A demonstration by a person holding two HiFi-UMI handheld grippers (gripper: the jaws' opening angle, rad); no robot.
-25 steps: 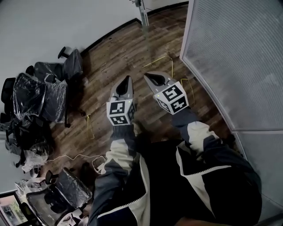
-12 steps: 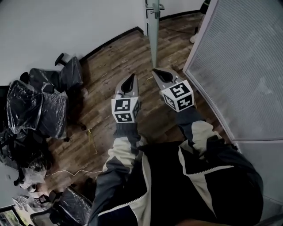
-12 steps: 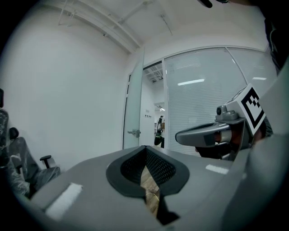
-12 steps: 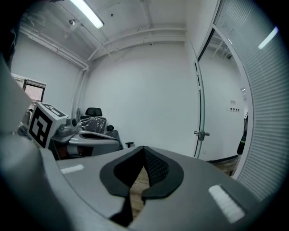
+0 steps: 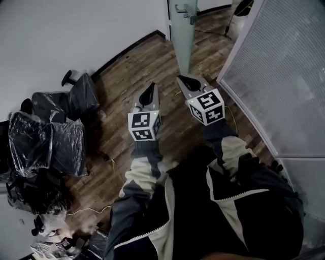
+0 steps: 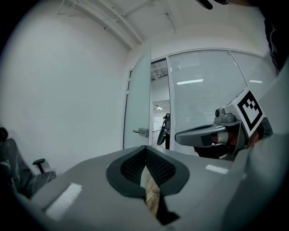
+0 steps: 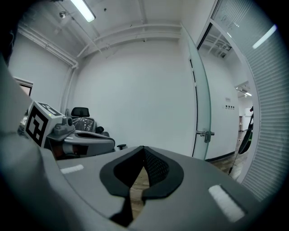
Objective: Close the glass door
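Left tool (image 5: 149, 93) and right tool (image 5: 186, 81), jaws together, had neared the frosted glass door (image 5: 183, 40); I judged their tips could skid off.

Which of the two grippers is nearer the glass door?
The right gripper: in the head view its tip lies just below the glass door, while the left gripper sits farther off, toward the wrapped chairs.

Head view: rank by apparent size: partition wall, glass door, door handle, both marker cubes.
1. partition wall
2. glass door, cropped by the frame's top
3. left marker cube and right marker cube: about alike, unranked
4. door handle
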